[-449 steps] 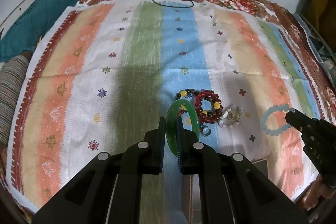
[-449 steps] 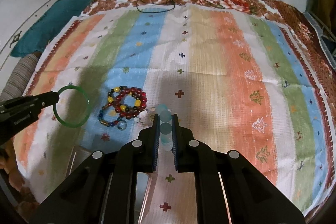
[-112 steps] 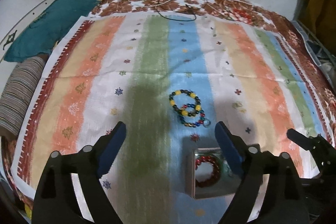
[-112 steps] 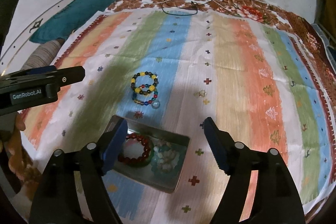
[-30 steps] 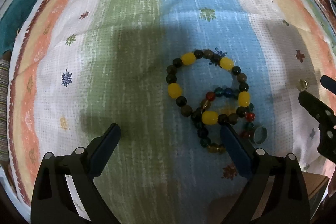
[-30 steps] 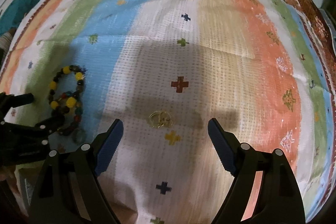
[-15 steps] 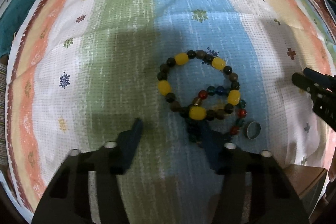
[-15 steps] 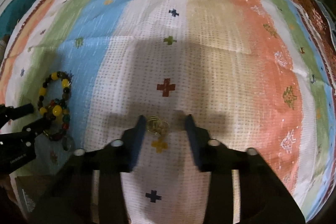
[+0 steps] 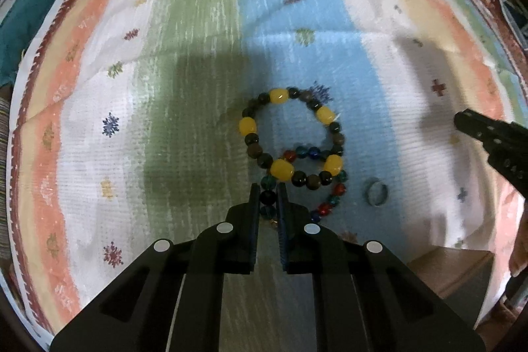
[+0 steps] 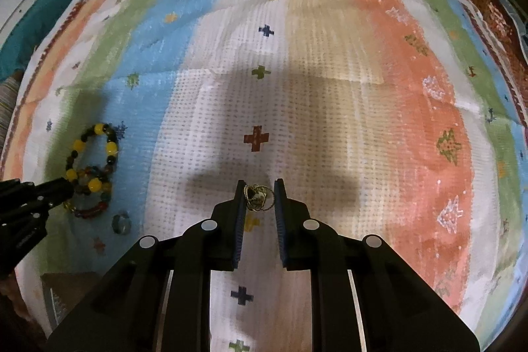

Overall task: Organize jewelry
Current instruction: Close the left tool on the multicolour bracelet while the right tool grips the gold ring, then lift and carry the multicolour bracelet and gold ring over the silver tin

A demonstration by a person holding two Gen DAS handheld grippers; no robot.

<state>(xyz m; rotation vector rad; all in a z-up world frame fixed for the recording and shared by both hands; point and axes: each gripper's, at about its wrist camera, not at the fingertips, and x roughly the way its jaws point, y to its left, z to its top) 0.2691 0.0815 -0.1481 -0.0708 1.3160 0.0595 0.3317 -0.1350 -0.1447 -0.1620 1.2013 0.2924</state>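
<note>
Striped cloth covers the surface. Left gripper is clamped narrow on the multicoloured bead bracelet, which lies partly under the yellow-and-dark bead bracelet. A metal ring lies just beside them. Right gripper stands narrowed around small gold earrings; contact cannot be confirmed.

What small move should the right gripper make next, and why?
Probably close a little more. The right gripper has its fingers on both sides of the gold earrings lying on the striped cloth, but a gap shows beside the right finger.
</note>
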